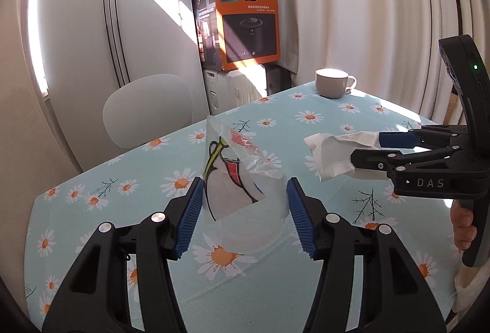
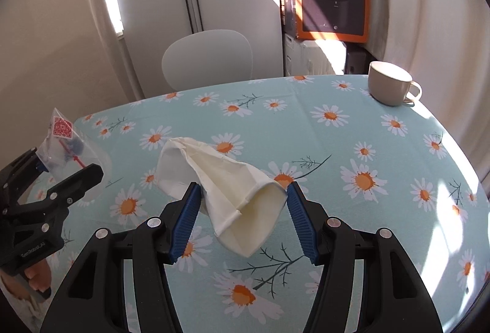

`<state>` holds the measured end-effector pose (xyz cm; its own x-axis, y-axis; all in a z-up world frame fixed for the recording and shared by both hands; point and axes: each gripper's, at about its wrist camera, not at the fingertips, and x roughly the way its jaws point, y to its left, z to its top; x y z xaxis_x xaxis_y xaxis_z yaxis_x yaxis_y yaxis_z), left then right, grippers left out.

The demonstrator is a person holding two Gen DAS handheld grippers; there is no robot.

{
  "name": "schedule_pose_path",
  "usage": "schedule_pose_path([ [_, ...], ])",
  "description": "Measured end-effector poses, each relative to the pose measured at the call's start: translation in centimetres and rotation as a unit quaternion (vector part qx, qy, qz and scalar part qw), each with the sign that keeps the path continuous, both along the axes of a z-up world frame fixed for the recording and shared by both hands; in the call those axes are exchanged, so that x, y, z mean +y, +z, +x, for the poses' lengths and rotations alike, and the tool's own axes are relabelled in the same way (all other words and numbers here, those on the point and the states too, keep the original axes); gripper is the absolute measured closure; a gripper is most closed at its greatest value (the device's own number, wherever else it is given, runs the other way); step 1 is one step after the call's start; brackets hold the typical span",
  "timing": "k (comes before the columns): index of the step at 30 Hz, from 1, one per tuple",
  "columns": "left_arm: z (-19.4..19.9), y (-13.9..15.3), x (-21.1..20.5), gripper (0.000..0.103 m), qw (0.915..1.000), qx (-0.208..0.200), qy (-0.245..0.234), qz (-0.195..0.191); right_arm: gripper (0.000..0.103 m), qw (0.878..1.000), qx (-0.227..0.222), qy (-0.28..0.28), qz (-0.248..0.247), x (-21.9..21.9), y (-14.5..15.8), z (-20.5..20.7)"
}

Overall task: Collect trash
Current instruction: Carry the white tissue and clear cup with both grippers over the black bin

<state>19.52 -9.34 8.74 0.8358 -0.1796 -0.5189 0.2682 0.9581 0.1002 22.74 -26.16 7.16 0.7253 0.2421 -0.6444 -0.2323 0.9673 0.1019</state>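
Observation:
My left gripper (image 1: 245, 195) is shut on a clear plastic cup with a printed plastic wrapper (image 1: 232, 167) stuffed in it, held above the flowered tablecloth (image 1: 122, 210). My right gripper (image 2: 243, 198) is shut on a crumpled white paper cup (image 2: 232, 183), also held above the table. In the left wrist view the right gripper (image 1: 364, 149) is to the right, holding the white paper cup (image 1: 333, 155). In the right wrist view the left gripper (image 2: 58, 167) is at the far left with the clear cup and wrapper (image 2: 65, 146).
A beige mug (image 1: 332, 83) stands at the table's far edge; it also shows in the right wrist view (image 2: 390, 83). A white chair (image 1: 147, 112) is behind the table. An orange Philips box (image 1: 248, 24) sits on an appliance by the curtains.

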Motion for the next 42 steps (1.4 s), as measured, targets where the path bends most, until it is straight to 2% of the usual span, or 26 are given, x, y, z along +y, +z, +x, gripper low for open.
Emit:
schedule_pose_path([
  [6, -1.8, 0.5, -4.3, 0.047, 0.9974, -0.017, -0.066, 0.022, 0.048, 0.999, -0.009, -0.050, -0.004, -4.3, 0.5, -4.4],
  [9, -2.8, 0.8, -6.4, 0.046, 0.9939, -0.015, -0.108, 0.019, 0.048, 0.997, -0.013, -0.075, -0.002, -6.4, 0.9, -6.8],
  [11, -3.4, 0.7, -7.9, 0.046, 0.9896, -0.010, -0.142, 0.019, 0.048, 0.996, -0.017, -0.088, -0.003, -7.5, 1.0, -8.4],
  [21, -8.1, -0.4, -14.3, 0.046, 0.9688, -0.006, -0.246, 0.030, 0.048, 0.988, -0.009, -0.153, -0.022, -12.9, -0.2, -16.2],
  [28, -12.2, -1.3, -18.3, 0.046, 0.9506, 0.002, -0.310, 0.021, 0.048, 0.981, -0.003, -0.195, -0.014, -17.8, -1.5, -23.0],
  [36, -16.0, -2.1, -22.6, 0.046, 0.9277, 0.010, -0.373, 0.021, 0.048, 0.970, 0.018, -0.241, -0.031, -22.0, -3.4, -29.4],
  [40, -17.1, -2.8, -24.4, 0.046, 0.9126, 0.040, -0.407, -0.003, 0.048, 0.966, 0.035, -0.254, -0.043, -23.5, -5.0, -31.6],
  [42, -17.8, -3.5, -25.5, 0.046, 0.9064, 0.050, -0.419, -0.001, 0.048, 0.964, 0.046, -0.257, -0.044, -24.0, -6.2, -32.3],
])
